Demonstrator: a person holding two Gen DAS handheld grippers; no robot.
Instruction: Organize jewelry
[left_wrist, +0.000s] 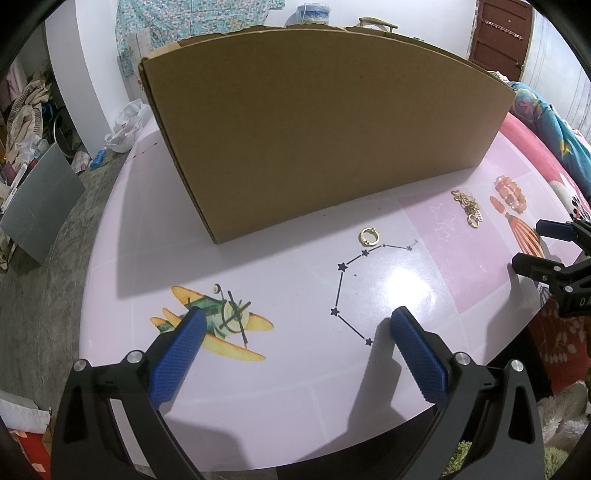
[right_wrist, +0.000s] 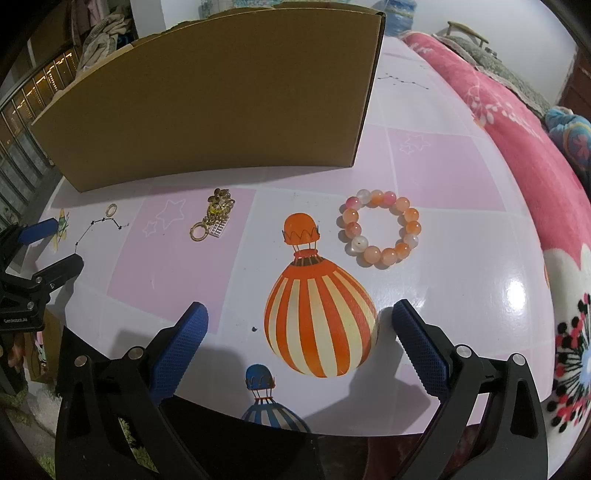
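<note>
While both claws hover spread wide and empty, the left claw (left_wrist: 291, 332) and right claw (right_wrist: 299, 325) face three pieces lying on the glossy pink printed tabletop (right_wrist: 461, 280) before a tall brown cardboard box (right_wrist: 221, 96). At one o'clock from the right claw, the round orange-and-white bead bracelet (right_wrist: 380, 227) lies flat, with no long axis; probably smooth and rollable, best pinched across its rim. A tangled gold chain bunch (right_wrist: 214, 214), long axis toward twelve, looks limp. A small gold ring (left_wrist: 368, 236) looks light, slippery.
</note>
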